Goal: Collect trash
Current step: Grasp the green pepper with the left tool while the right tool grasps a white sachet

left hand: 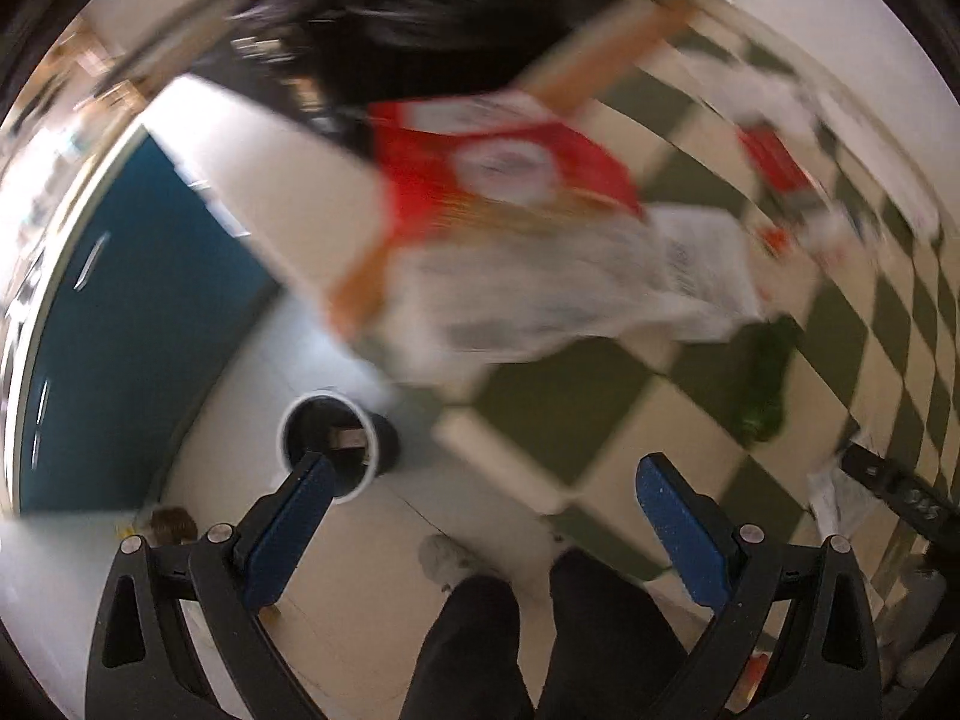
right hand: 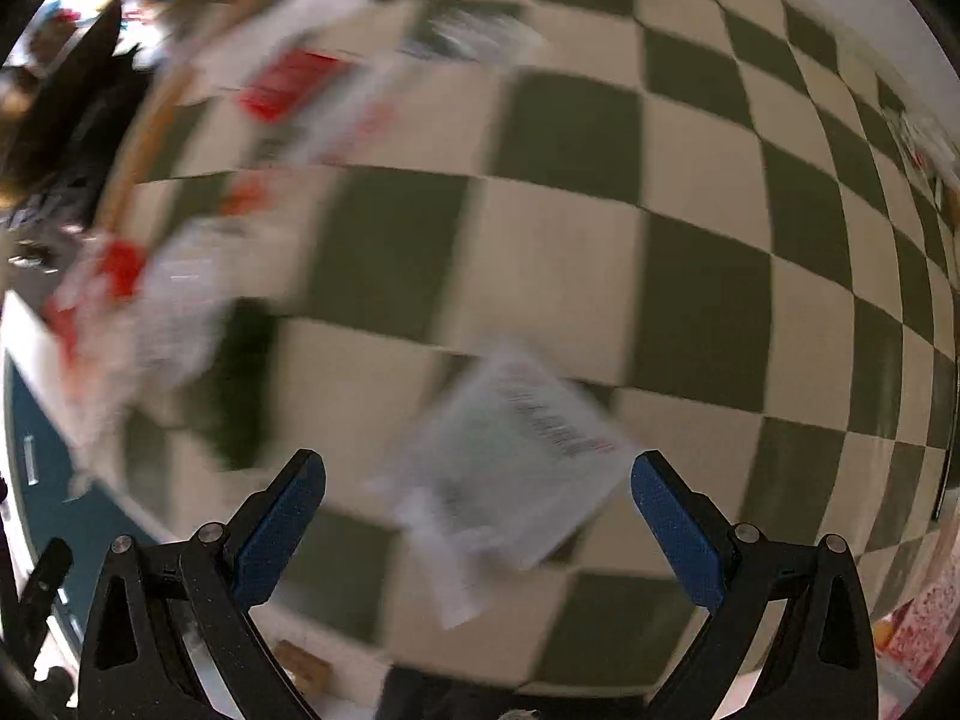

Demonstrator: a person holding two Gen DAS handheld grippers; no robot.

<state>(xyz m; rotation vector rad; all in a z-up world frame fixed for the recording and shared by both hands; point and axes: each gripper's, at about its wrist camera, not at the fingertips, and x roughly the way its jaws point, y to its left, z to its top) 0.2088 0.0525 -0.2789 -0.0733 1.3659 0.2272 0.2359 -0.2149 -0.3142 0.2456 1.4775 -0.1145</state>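
Left view only: one bin [left hand: 336, 447] on floor. Left gripper [left hand: 480, 483] and right gripper [right hand: 477, 477] agape, empty; one clear wrapper [right hand: 510, 468] below right.

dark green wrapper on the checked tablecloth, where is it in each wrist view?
Left wrist: the green wrapper sits right of centre, below the big white paper.
Right wrist: the same green wrapper is at left of centre, blurred, up and left of the left fingertip.
Shared landmark: the checked tablecloth, which also fills the right side of the left wrist view.
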